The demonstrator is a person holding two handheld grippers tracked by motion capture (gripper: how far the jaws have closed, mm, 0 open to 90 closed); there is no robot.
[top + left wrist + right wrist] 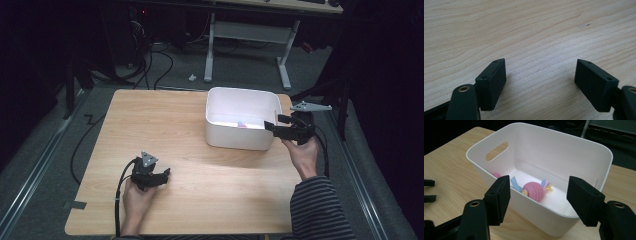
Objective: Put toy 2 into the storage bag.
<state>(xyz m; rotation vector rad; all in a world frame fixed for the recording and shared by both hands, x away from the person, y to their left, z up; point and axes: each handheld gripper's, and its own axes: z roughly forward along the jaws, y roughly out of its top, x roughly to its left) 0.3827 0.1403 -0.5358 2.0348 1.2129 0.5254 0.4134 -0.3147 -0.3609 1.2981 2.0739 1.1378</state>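
A white plastic bin (235, 140) stands on the right half of the wooden table (160, 120). Inside the bin (544, 135) lies a pink spiky ball toy (534, 191) with blue and yellow ribbon tails, seen from above as a pink spot (242, 124). My right gripper (275, 123) hovers at the bin's right end, pointing toward it. Its jaws (539, 195) are open with nothing between them. My left gripper (163, 177) rests low over the table's front left. Its jaws (541, 75) are open over bare wood.
A second small pink piece (496, 174) shows at the bin's near wall, mostly hidden. The bin has a handle slot (497, 151) in one end. Beyond the table stand a desk's white legs (285, 65), and cables (150, 65) lie on the floor.
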